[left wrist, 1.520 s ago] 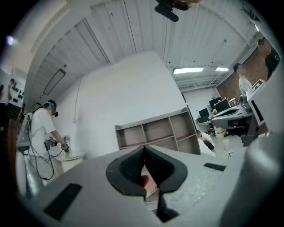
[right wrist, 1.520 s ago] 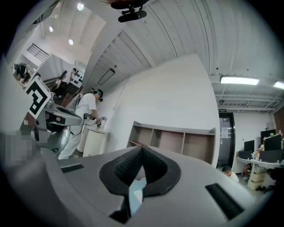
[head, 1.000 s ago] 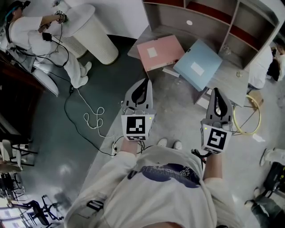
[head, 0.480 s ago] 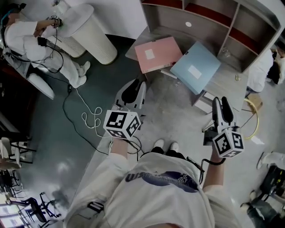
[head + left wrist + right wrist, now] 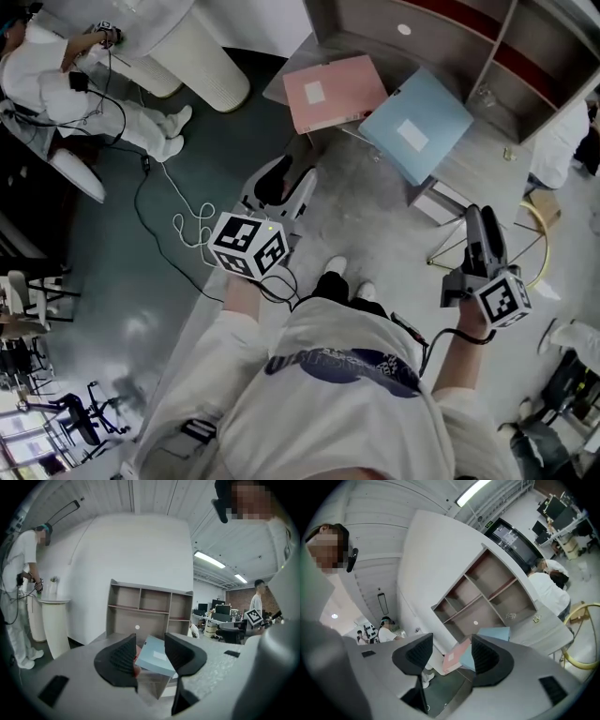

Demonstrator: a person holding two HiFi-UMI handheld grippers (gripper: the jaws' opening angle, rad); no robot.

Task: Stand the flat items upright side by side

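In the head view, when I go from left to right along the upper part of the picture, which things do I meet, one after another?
person in white clothes → tall white ribbed cylinder → pink flat folder → light blue flat folder. The grey shelf unit spans behind both folders, so it is left out.

The left gripper [image 5: 289,173] rolls and its rear end slides toward 8 o'clock; its jaws have just been opening, with nothing between them. The right gripper [image 5: 480,217] rolls onto its edge and drifts toward 4 o'clock, farther from the blue folder [image 5: 419,127]; its jaws have just been opening too, empty.
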